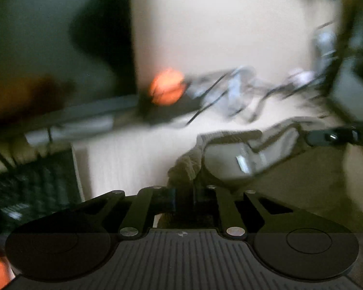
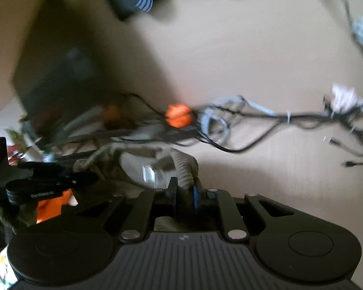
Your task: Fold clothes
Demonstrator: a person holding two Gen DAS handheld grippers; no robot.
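While both views were smeared by motion blur, the 2 grippers held 1 grey-brown ribbed garment (image 1: 232,142) stretched between them above the pale table (image 1: 138,159).

Largest in view, the table carried a tangle of dark and grey cables (image 2: 232,118) and an orange ball (image 2: 179,115) along its far edge, against the wall. Over it the garment hung by its neckline, the pale inner collar and a white tag (image 2: 148,172) facing the cameras. Left gripper (image 1: 181,194) had its jaws pinched on a bunched ribbed edge; right gripper (image 2: 185,191), level and pointing forward, was likewise clamped on ribbed fabric.
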